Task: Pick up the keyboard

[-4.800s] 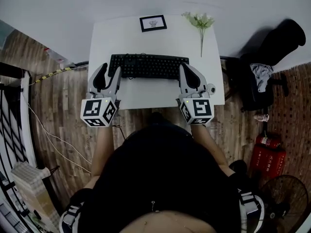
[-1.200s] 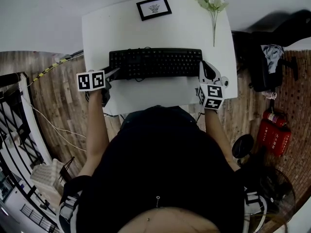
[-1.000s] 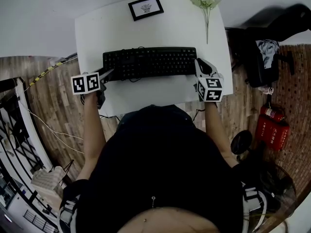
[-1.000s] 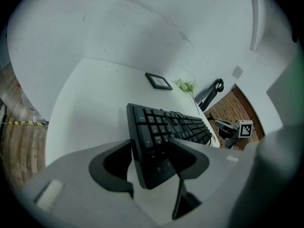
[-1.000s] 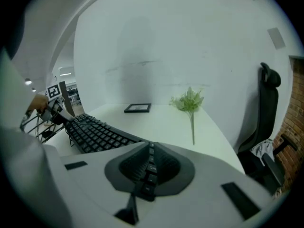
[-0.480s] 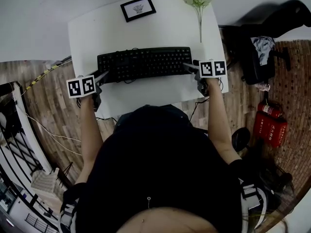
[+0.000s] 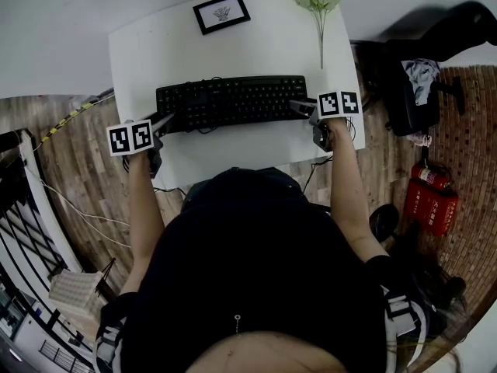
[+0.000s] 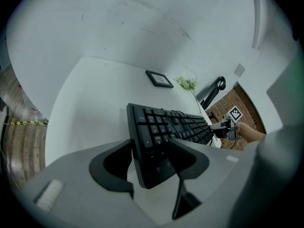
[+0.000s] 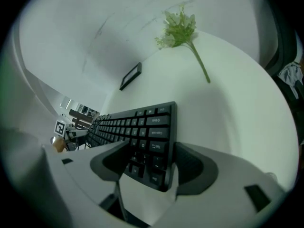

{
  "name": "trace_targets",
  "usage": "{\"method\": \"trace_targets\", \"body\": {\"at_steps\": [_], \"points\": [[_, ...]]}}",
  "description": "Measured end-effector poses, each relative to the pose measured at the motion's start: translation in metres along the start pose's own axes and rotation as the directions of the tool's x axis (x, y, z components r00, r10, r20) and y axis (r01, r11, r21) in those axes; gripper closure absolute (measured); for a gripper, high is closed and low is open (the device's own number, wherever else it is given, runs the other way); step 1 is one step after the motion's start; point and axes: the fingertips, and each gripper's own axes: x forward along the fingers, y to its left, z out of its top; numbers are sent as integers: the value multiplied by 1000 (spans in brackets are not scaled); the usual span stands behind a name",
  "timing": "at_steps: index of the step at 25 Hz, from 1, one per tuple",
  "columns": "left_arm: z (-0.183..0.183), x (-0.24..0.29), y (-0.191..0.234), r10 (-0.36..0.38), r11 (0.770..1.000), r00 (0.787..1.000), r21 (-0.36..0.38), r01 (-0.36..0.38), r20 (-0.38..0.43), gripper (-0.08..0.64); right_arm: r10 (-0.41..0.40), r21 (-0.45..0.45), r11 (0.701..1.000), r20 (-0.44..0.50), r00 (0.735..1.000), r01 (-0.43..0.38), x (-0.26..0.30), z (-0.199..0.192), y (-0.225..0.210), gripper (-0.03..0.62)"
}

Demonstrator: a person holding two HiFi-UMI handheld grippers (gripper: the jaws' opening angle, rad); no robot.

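Note:
A black keyboard (image 7: 229,99) lies across the middle of the white table (image 7: 233,45). My left gripper (image 7: 165,120) comes in from the left, its jaws closed across the keyboard's left end (image 8: 156,141), one on the keys and one on the underside. My right gripper (image 7: 299,106) is at the keyboard's right end (image 9: 152,127). Its jaws have just been opening and now straddle that end, wide apart, without pressing on it. In the left gripper view my right gripper (image 8: 223,127) shows small beyond the keyboard's far end.
A small framed picture (image 7: 221,12) and a flower sprig (image 7: 314,2) lie on the table behind the keyboard. To the table's right are a black bag (image 7: 411,92) and red fire extinguishers (image 7: 431,200) on the wooden floor. A cable (image 7: 74,115) runs along the floor at left.
My right gripper has rolled over, sunk to the keyboard's right end and opened its jaws around it. My left gripper has stayed at the left end.

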Motion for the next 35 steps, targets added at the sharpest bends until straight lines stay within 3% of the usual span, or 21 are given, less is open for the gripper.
{"method": "trace_targets", "body": {"at_steps": [11,17,26,31,35], "points": [[0,3,-3,28,1000,999,-2,-28,-18,308,-60,15,998,-30,998,60,-2,0,-5,319],[5,-1,-4,32,999,999,12,-33,13,310,-78,-13,997,11,997,78,-9,6,0,321],[39,-22,-18,10,999,985,36,-17,171,310,-117,-170,974,175,978,147,-55,60,35,321],[67,-45,-26,4,997,958,67,-24,287,310,-97,-242,955,285,954,170,-85,93,61,321],[92,-71,-38,3,993,923,110,-49,384,310,-66,-280,943,371,926,180,-109,111,80,322]]}}
